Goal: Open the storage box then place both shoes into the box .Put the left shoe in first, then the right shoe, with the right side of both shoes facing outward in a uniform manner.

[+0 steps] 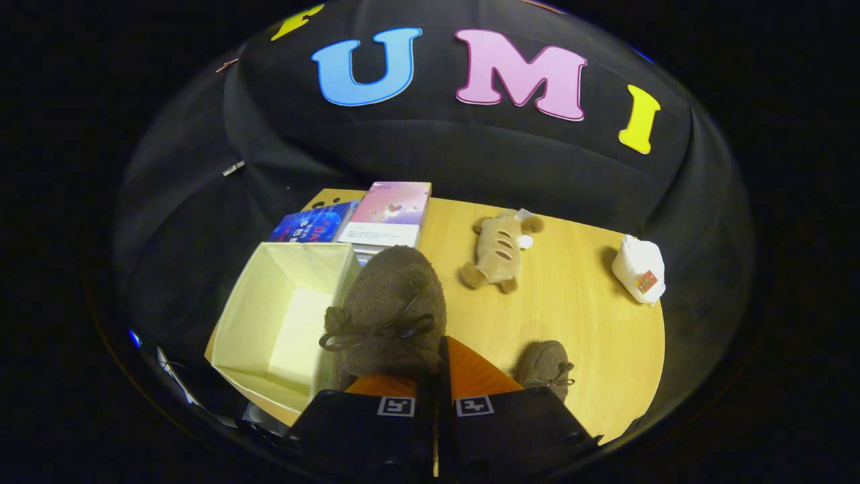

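While pinched by the closed gripper (435, 376), brown shoe (393, 309) toe-forward beside open box (252, 323).

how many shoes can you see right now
2. One brown shoe is held in the tool, lifted beside the open storage box. The other shoe sits on the table, just right of the fingers, partly hidden.

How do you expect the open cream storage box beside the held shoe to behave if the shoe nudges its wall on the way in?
The storage box looks like thin fabric, so its wall would probably flex rather than resist. It appears empty, so likely light and apt to slide on the smooth table. The hand-held gripper, shut on the brown shoe, should lower gently.
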Action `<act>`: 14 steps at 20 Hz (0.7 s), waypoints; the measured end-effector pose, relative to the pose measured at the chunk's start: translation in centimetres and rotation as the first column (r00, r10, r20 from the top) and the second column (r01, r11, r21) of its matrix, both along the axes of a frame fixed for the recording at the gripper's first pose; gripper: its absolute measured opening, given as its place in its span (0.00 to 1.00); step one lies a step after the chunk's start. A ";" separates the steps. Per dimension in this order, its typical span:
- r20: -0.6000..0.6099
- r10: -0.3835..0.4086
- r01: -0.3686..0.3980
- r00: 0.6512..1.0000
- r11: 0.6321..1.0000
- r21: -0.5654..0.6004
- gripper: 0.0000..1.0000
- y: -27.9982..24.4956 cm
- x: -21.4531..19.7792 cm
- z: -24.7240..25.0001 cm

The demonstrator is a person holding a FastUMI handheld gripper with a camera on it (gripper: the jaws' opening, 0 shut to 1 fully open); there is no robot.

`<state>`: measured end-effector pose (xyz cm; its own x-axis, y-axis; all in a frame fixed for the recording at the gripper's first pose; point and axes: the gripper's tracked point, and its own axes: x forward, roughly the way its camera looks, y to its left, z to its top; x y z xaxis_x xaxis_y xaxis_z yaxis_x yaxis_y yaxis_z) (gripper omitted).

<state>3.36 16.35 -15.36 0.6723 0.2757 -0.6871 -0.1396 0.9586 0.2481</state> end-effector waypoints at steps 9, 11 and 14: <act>-0.043 0.109 -0.107 0.993 0.993 0.054 0.08 13.2 2.1 1.1; -0.059 0.138 -0.136 0.989 0.990 0.037 0.07 15.7 2.1 -0.2; -0.100 0.170 -0.169 0.980 0.985 0.016 0.08 18.7 1.6 -2.6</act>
